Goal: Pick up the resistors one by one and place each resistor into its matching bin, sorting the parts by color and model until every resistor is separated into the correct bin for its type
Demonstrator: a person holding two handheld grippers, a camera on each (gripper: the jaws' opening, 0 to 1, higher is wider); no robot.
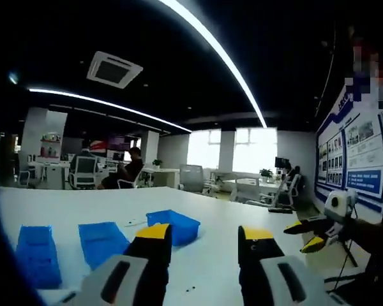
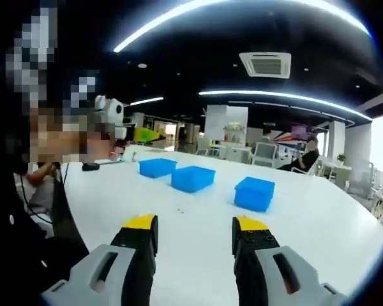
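Three blue bins stand in a row on the white table (image 1: 217,268): a near one (image 1: 35,255), a middle one (image 1: 102,241) and a far one (image 1: 175,224). My left gripper (image 1: 205,239) hovers over the table behind them, open, with nothing between its yellow-tipped jaws. The right gripper (image 1: 306,234) hangs at the right, jaws apart. In the right gripper view the same bins (image 2: 157,167), (image 2: 193,178), (image 2: 254,193) lie ahead of my open, empty right gripper (image 2: 195,233). A few tiny dark specks (image 2: 179,208) on the table are too small to identify.
A small black object (image 2: 89,167) lies near the table's far left edge. A person's arm and body fill the left side of the right gripper view. Office desks, chairs and seated people (image 1: 131,167) sit beyond the table. A poster wall (image 1: 354,153) stands at the right.
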